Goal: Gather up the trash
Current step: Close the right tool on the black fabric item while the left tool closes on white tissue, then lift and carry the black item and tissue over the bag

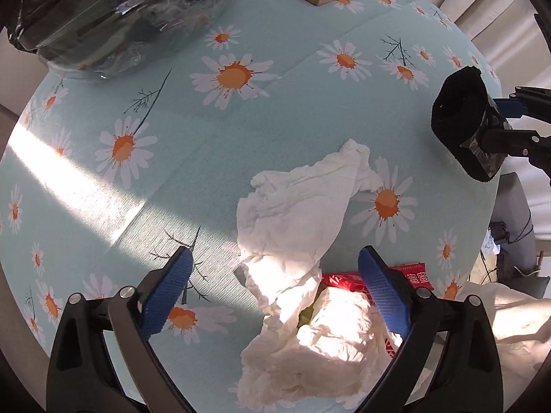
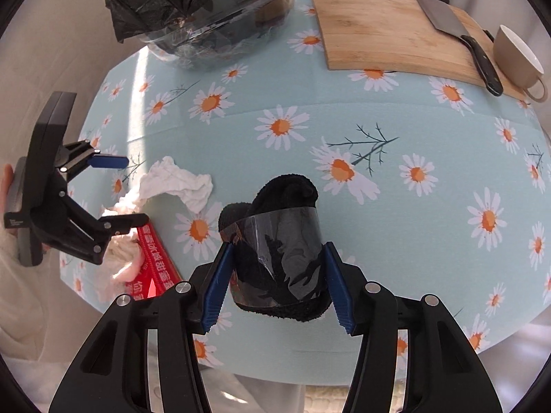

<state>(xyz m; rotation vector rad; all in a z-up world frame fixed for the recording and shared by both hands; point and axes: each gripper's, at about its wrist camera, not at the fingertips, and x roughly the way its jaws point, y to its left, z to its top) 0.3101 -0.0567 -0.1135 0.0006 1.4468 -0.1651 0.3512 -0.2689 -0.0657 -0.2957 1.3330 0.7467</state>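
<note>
Two Claws Engaged: One Item Gripped, Tissue Pile Pending

Two claws work over a worktop (image 2: 430, 130) covered with a daisy-print cloth.

Right claw (image 2: 275, 282): jaws narrowed onto a black fuzzy bundle (image 2: 286, 199) banded with dark glossy film. Both blue pads press its sides, so the bundle is held. The left wrist view shows it lifted clear of the cloth, near the worktop's right edge.

Left claw (image 1: 275, 292): jaws wide, pointing straight down over a pile of crumpled white tissue (image 1: 296, 213). No pad presses the tissue; nothing is held. A red printed wrapper (image 2: 155, 258) lies partly under the tissue, beside the near left edge of the worktop.

Collection point: a clear bin lined with a black bag (image 2: 206, 17) stands at the far left corner. Its contents cannot be made out.

Not trash, as judged: a wooden cutting board (image 2: 385, 31) carrying a cleaver (image 2: 458, 38), and a cup (image 2: 516, 58), all along the far right edge.

Progress, as judged: early to middle stage. One item is gripped but not yet binned. The tissue pile and the red wrapper are left to pick up and carry to the bin.
</note>
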